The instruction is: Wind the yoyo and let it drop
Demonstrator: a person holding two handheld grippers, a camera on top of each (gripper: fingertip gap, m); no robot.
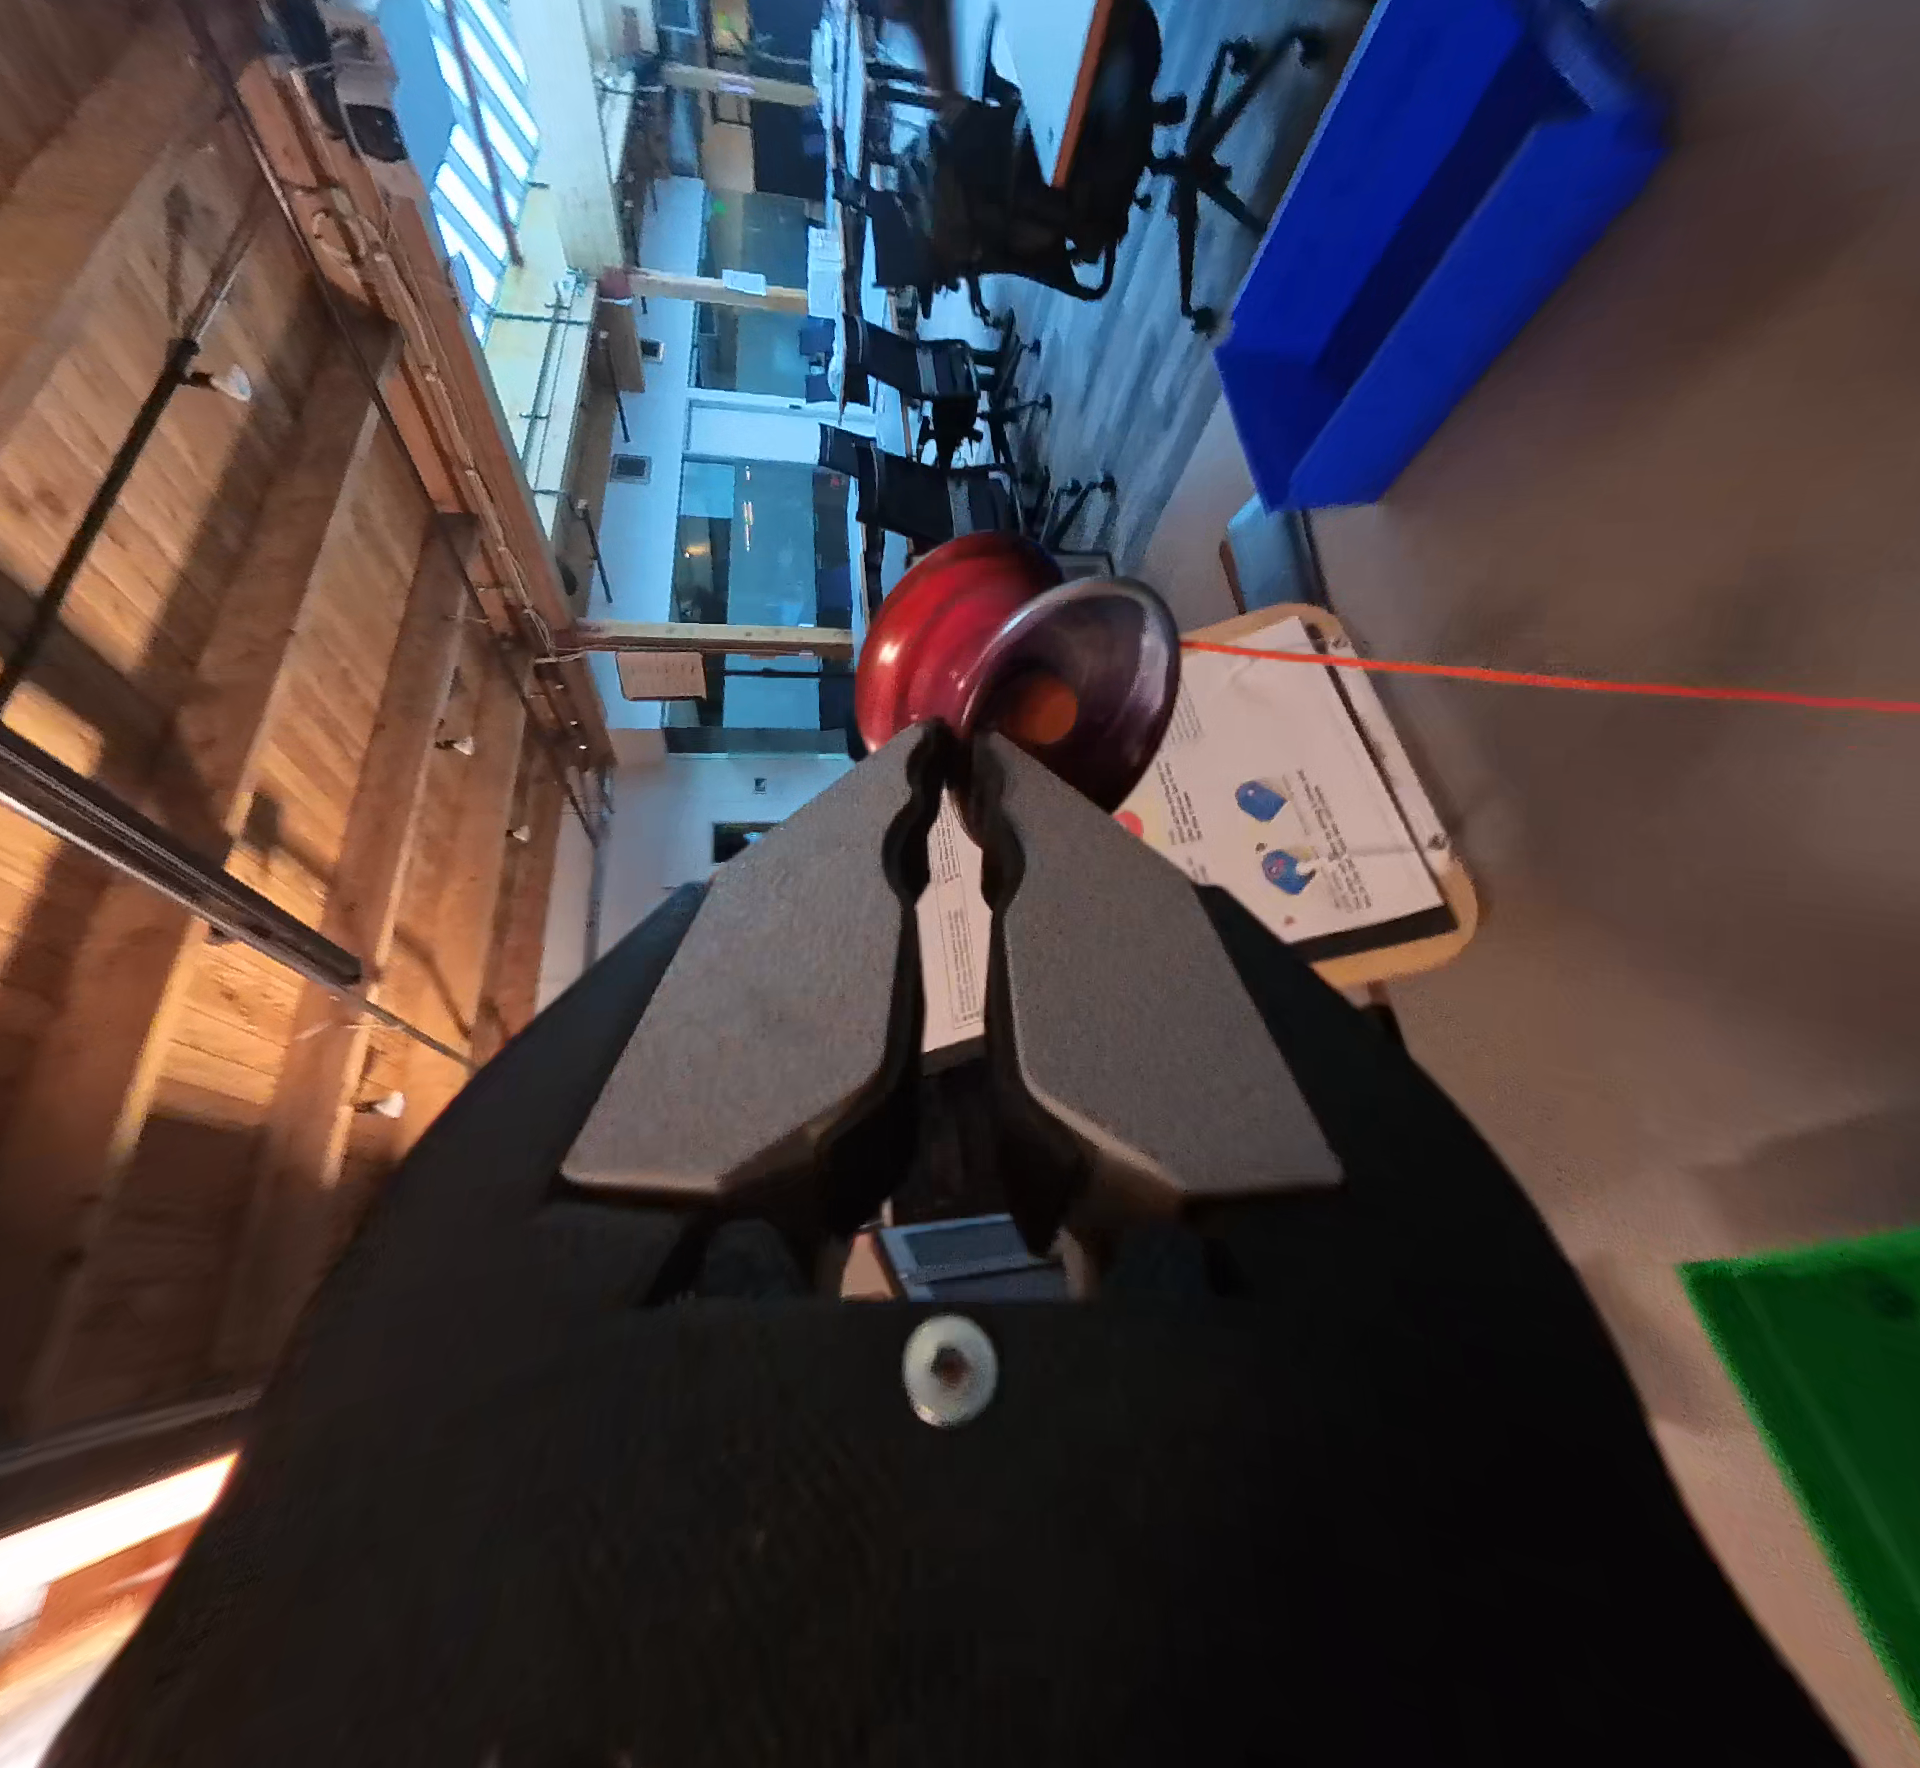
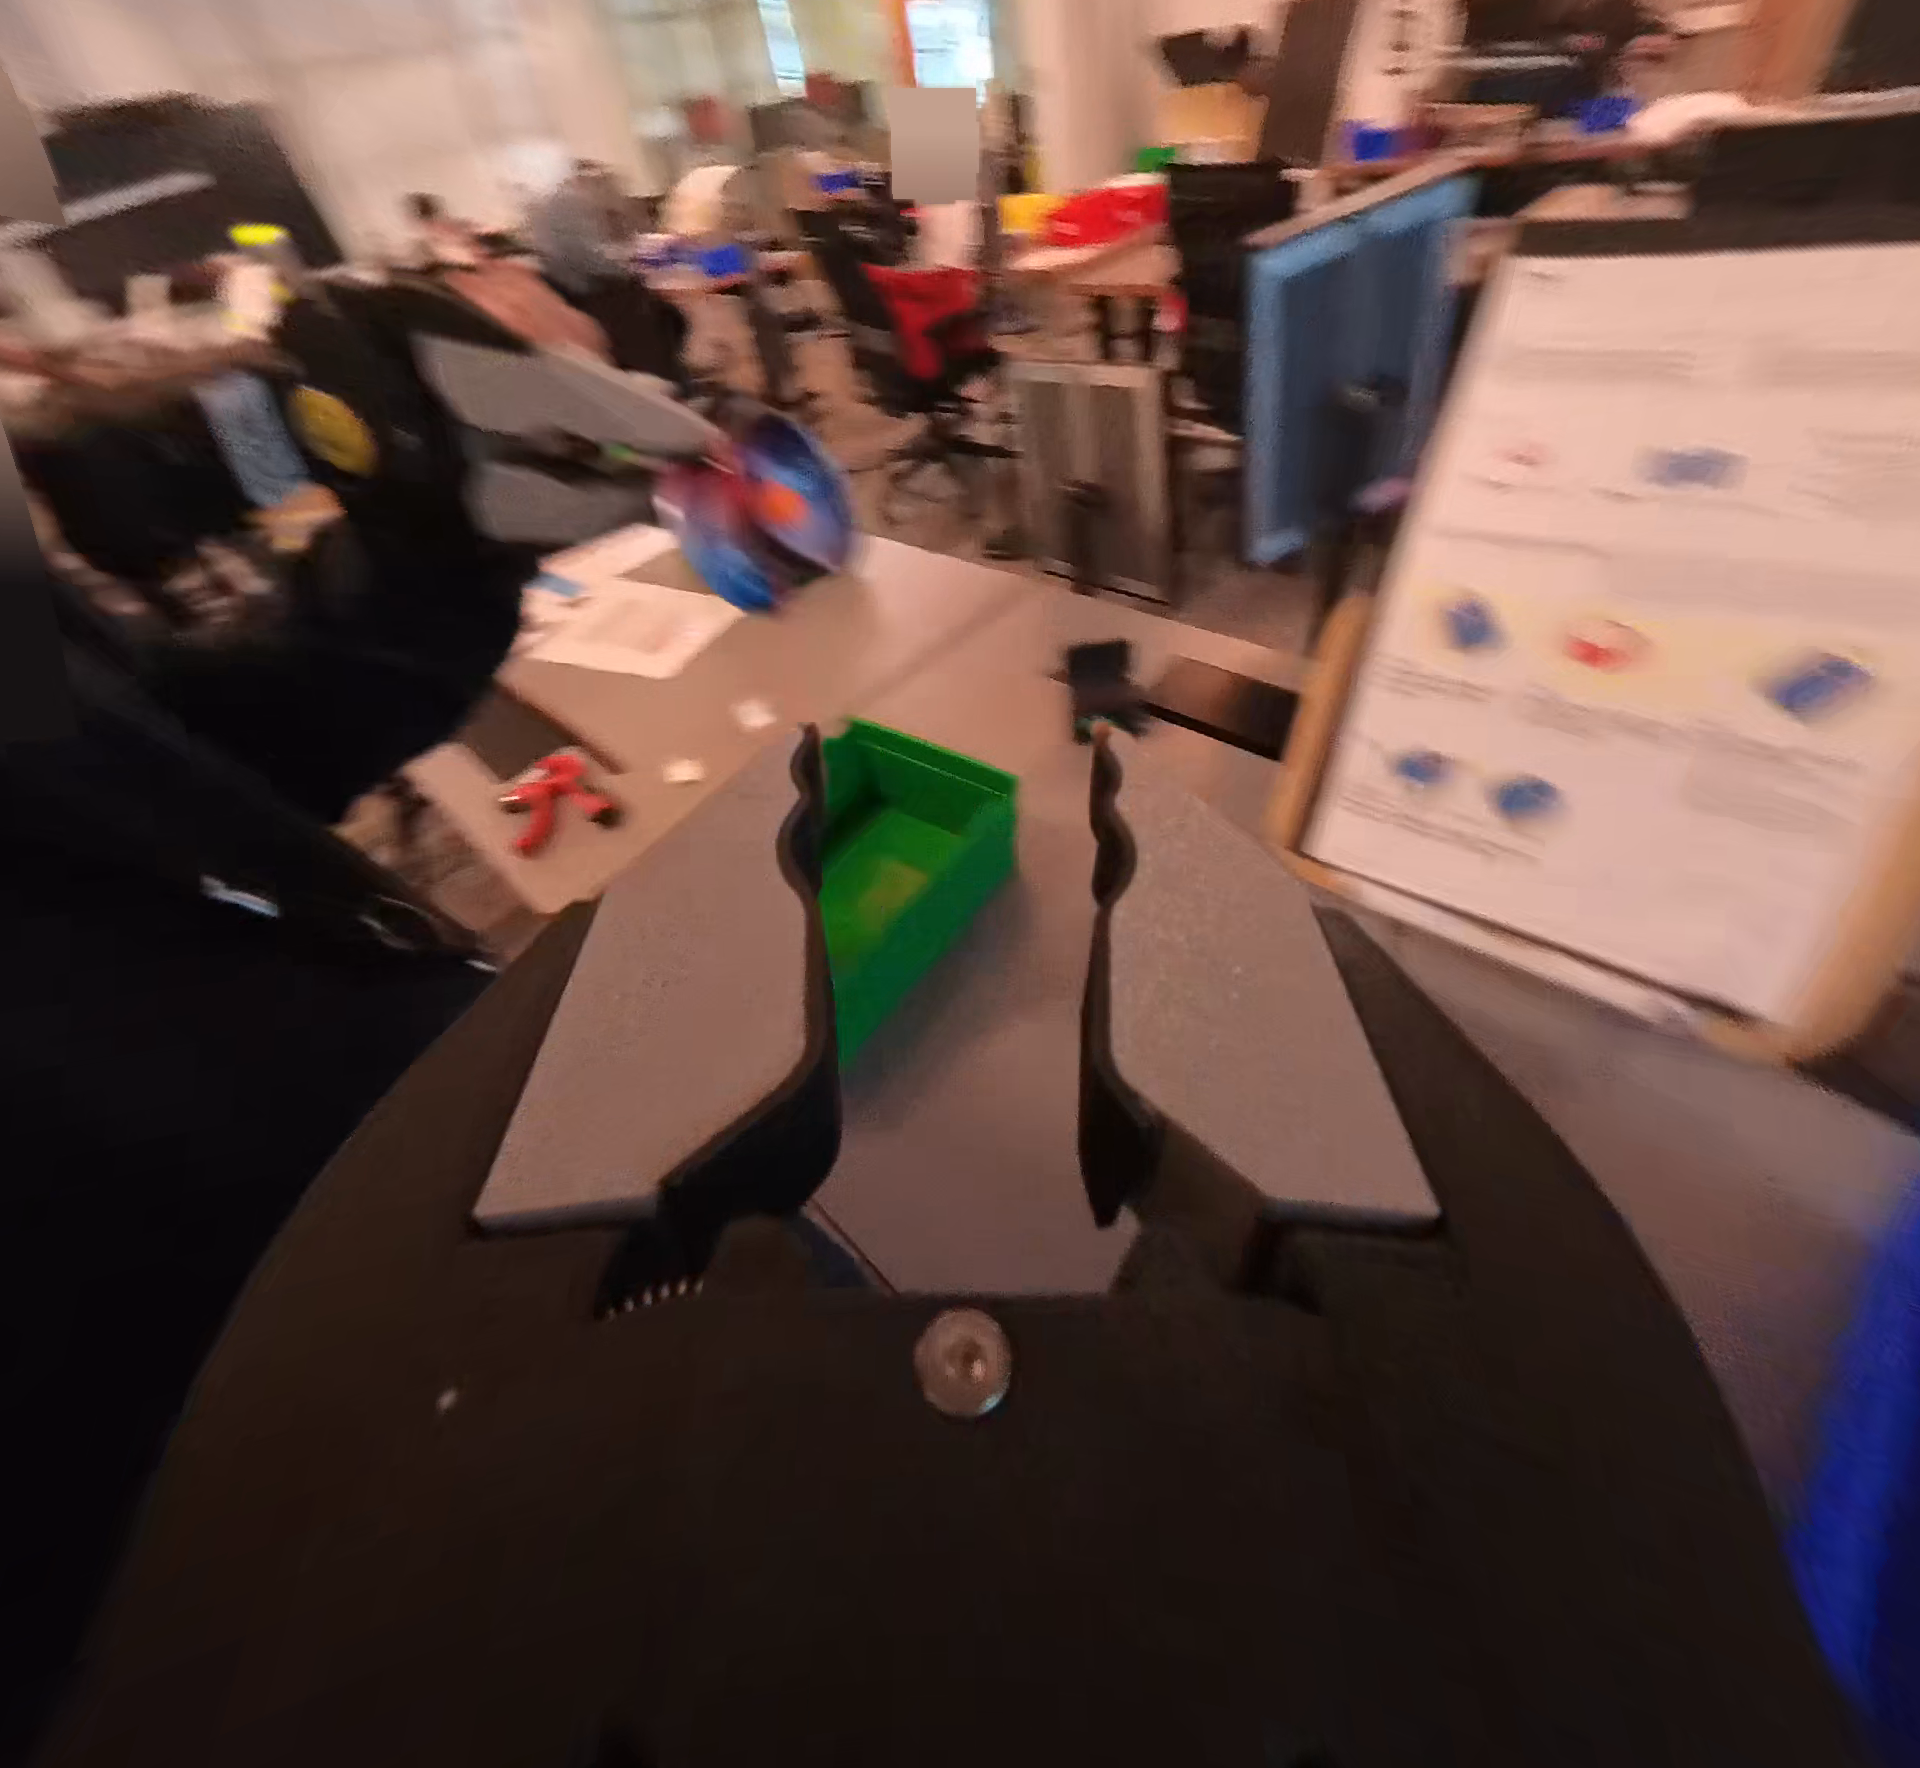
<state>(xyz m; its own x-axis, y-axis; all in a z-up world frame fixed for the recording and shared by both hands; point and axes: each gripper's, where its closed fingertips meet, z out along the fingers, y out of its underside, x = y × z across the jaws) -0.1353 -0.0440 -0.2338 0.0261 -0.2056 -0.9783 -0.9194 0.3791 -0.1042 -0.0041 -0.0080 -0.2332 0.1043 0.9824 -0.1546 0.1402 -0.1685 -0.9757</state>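
The yoyo (image 1: 1013,664) is shiny red and purple, with orange string wound on its axle. My left gripper (image 1: 961,747) is shut on the yoyo's rim and holds it in the air, tipped on its side. The orange string (image 1: 1558,681) runs taut from the yoyo out of the right edge of the left wrist view. The right wrist view shows the same yoyo (image 2: 769,513), blurred, at the tips of the left gripper (image 2: 707,461), above the table's far left. My right gripper (image 2: 951,752) is open with nothing between its fingers. Where the string ends is hidden.
A green bin (image 2: 914,866) sits on the grey table (image 2: 935,638) just beyond my right fingertips. A blue bin (image 1: 1434,222) and a clipboard with a printed sheet (image 1: 1320,783) stand at the table's side. A red toy figure (image 2: 556,793), papers (image 2: 623,617) and a small black object (image 2: 1101,679) lie on the table. The tips of one gripper are about 15 cm away from the tips of the other.
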